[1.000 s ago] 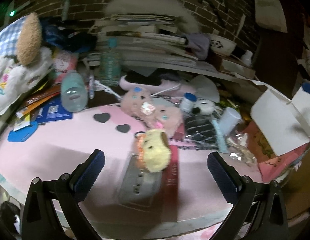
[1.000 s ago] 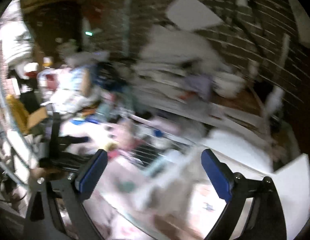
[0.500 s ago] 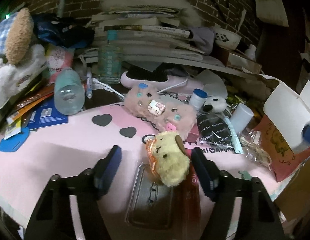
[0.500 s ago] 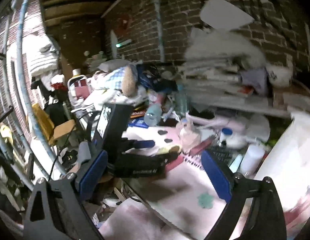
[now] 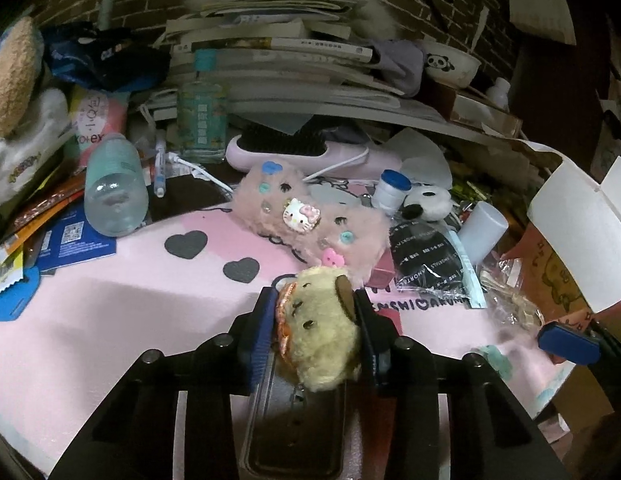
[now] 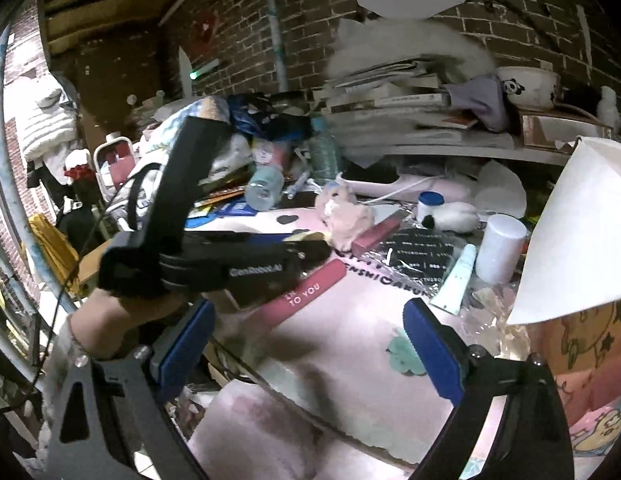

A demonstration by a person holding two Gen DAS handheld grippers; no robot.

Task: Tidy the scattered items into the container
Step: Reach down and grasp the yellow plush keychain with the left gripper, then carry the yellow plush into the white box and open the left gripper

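**Left tongs pinching the plush at the mat's near side**

A pink foam mat [image 5: 110,320] is covering the desk, and its near-left stretch is lying bare, giving the widest open room. Clutter is crowding the far and right sides: a clear plastic bottle lying on its side [image 5: 115,196], a fluffy pink pencil case with a cat charm [image 5: 310,220], a black printed foil packet [image 5: 428,258] and a white cylindrical tube [image 5: 482,232]. Behind them a stack of books and papers [image 5: 278,60] is rising against the brick wall. At the right edge an open pink cardboard box with white flaps [image 5: 570,240] is standing just beside the mat's corner.

The left gripper [image 5: 315,320] is sitting nearly closed, its blue pads squeezing a small yellow plush toy with a brown ear and orange frill [image 5: 322,336] from both sides. The plush is lying over a grey rectangular tray-like case [image 5: 294,432], with a dark red flat box printed "TO YOU" [image 6: 306,300] just beside it; whether the plush is lifted clear cannot be told.

The right gripper [image 6: 310,344] is hovering with its fingers spread wide and nothing between them, over the mat's near edge, close to the box's white flap [image 6: 582,232]. A hand [image 6: 110,320] is holding the left tool
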